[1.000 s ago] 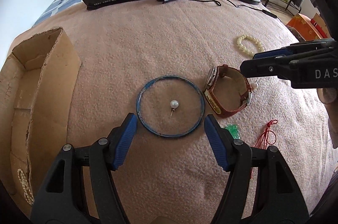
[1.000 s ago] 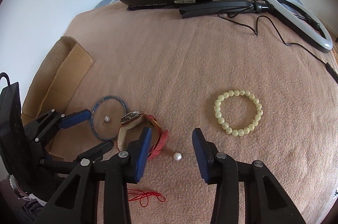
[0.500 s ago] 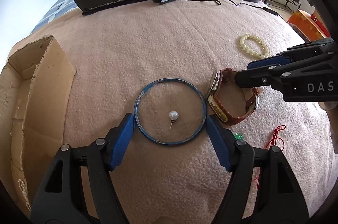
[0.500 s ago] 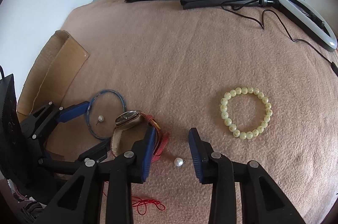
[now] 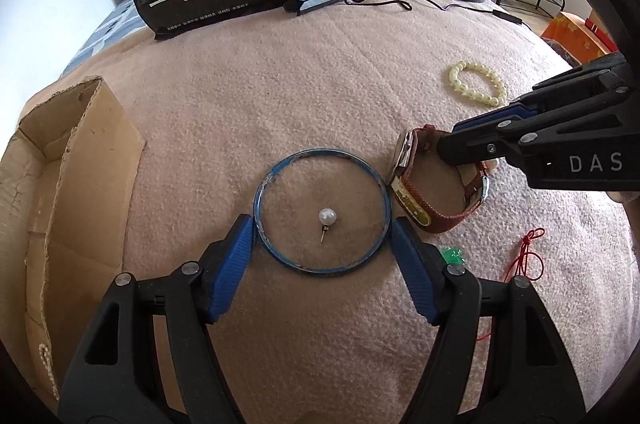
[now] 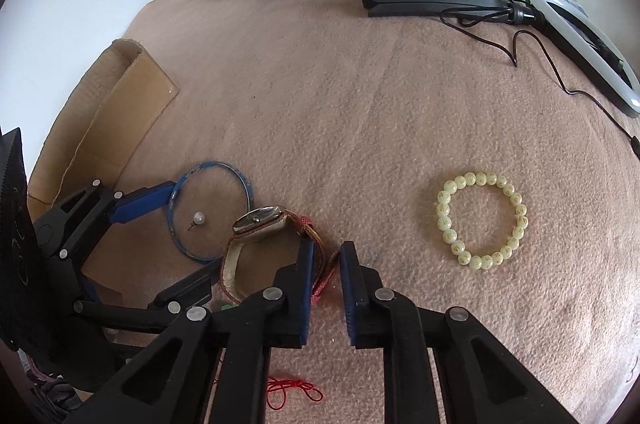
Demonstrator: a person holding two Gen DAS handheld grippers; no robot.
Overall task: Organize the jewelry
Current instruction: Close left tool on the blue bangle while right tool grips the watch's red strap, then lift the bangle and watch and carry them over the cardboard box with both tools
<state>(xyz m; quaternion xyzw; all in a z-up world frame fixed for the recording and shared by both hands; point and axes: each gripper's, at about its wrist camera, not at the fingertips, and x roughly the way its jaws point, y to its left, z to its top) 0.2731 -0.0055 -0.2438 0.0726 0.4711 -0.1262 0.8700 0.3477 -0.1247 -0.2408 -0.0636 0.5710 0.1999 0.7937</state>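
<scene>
Left tongs (image 5: 321, 229): I find them wide open and holding nothing, one pad on either side of the blue bangle (image 5: 261, 208), just beside its rim. A pearl stud earring (image 5: 327, 215) lies inside the bangle on the bed's pink blanket (image 5: 280, 84).

Right tongs (image 6: 326, 249): the jaws have just been closing and only a narrow gap remains. They stand beside the wristwatch (image 6: 258, 218), against its red strap. Whether they grip anything I cannot tell.

The pale bead bracelet (image 6: 444, 224) lies well apart, and the cardboard box (image 5: 92, 160) stands at the left.
</scene>
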